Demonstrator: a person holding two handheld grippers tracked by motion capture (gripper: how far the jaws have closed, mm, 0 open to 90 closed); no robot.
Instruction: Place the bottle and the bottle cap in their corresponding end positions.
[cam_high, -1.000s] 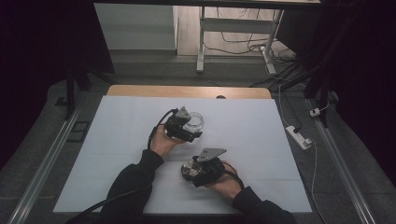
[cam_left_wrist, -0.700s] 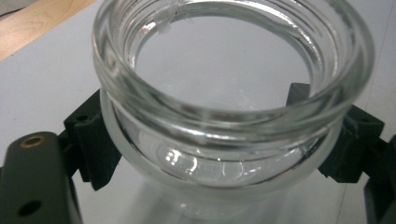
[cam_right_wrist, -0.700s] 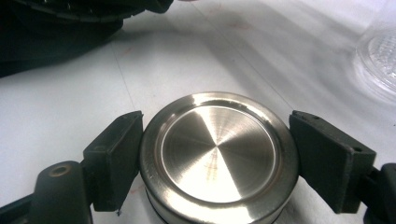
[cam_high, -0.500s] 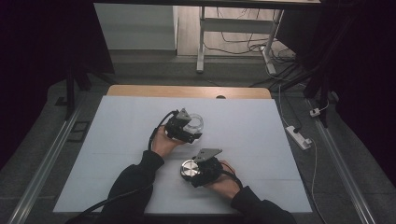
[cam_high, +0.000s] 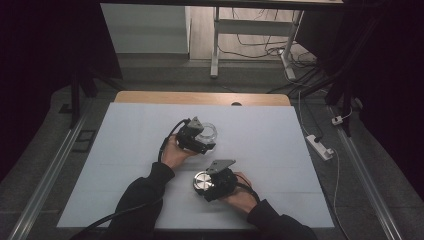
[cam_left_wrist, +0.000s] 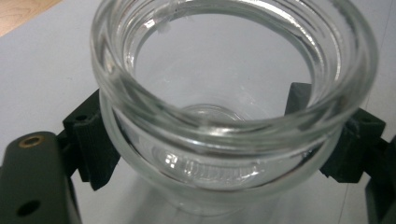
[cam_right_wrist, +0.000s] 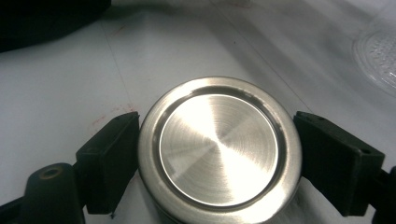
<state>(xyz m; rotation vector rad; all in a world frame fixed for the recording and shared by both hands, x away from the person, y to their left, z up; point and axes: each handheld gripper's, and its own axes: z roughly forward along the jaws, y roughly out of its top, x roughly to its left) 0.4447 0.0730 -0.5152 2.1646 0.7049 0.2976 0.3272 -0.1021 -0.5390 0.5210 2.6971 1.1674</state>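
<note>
**Lid set down, jar held**

The white table (cam_high: 280, 130) carries both pieces of work near its middle. The person's left hand (cam_high: 172, 152) has kept its place since the earlier frames, and the left gripper (cam_high: 200, 140) is clamped on the glass jar (cam_high: 207, 132): in the left gripper view the black pads (cam_left_wrist: 93, 149) press the jar (cam_left_wrist: 233, 107) from both sides just under its threaded mouth, which is open (no lid on it).

Nearer the person, the right gripper (cam_high: 207, 182) has the round metal lid (cam_high: 201, 181) between its jaws. A second ago the lid was tucked under the gripper and hard to make out from above; now its bright face lies flat on the table, plainly in sight. The jaws have just been opening. In the right gripper view the lid (cam_right_wrist: 217, 144) still sits between them, the left pad (cam_right_wrist: 109, 158) just at its rim, the right pad (cam_right_wrist: 336, 158) standing slightly off.

Jar and lid lie near each other, apart.
</note>
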